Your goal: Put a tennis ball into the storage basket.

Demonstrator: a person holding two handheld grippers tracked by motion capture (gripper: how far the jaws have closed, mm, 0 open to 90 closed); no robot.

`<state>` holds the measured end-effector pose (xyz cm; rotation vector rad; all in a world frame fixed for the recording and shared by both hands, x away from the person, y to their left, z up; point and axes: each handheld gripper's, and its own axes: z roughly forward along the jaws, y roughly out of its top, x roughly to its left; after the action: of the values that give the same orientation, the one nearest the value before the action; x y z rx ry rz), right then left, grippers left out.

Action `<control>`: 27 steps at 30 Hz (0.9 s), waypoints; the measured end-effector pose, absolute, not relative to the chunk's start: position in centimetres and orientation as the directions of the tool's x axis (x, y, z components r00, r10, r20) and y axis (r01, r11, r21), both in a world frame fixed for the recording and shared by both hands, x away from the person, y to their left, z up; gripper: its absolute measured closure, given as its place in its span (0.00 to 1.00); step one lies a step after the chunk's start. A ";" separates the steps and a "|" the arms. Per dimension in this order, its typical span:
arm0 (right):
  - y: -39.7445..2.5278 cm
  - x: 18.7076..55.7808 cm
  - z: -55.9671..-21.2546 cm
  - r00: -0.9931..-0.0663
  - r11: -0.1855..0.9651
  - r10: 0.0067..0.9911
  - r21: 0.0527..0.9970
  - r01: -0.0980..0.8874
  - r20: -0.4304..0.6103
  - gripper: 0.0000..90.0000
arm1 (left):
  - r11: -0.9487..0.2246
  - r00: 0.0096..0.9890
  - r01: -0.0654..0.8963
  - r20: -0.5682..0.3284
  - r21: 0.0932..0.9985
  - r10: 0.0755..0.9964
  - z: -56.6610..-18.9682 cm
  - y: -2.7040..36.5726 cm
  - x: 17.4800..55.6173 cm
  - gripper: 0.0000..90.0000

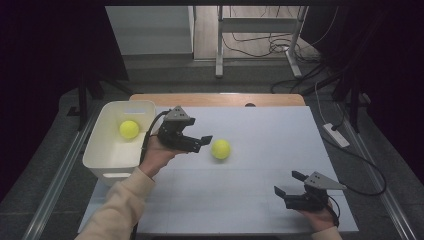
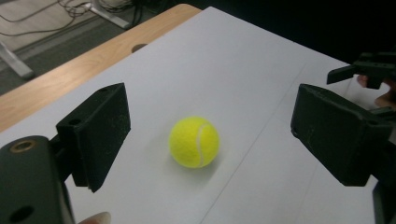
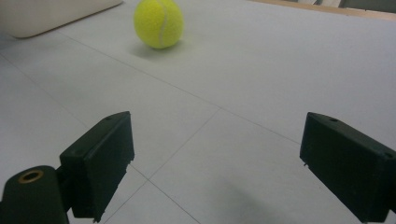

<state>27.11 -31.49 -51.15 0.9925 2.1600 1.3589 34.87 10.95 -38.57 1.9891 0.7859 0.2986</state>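
1. High view: the left gripper (image 1: 200, 141) hovers with its jaws spread apart, pointing at a tennis ball (image 1: 220, 149) that lies on the white table (image 1: 260, 200) just beside its tips, not touching them. A second ball (image 1: 129, 129) sits inside the white bin (image 1: 100, 155) at the table's left edge. The right gripper (image 1: 289, 184) rests near the front right corner, jaws wide, well apart from both balls.

2. Left gripper view: the ball on the table (image 2: 194, 142) lies between and beyond the two spread jaws, holding nothing. The right gripper (image 2: 369, 70) shows farther off.

3. Right gripper view: jaws gape with nothing between them; the tennis ball (image 3: 158, 23) lies far ahead, near the bin (image 3: 51, 14).
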 end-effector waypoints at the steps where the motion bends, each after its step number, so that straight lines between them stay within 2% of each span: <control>1: -31.5 27.2 -51.2 -0.667 0.274 0.744 0.894 0.353 0.036 0.11 | -0.357 0.766 0.404 -0.098 0.842 0.635 -38.6 10.7 35.0 0.14; 27: -31.0 27.6 -51.2 -0.681 0.292 0.732 0.892 0.346 0.025 0.11 | -0.410 0.775 0.437 -0.104 0.800 0.623 -40.8 8.0 36.0 0.12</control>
<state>27.58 -30.99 -51.25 0.9680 2.1771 1.3535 36.04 7.95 -40.83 2.0692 0.7906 0.2620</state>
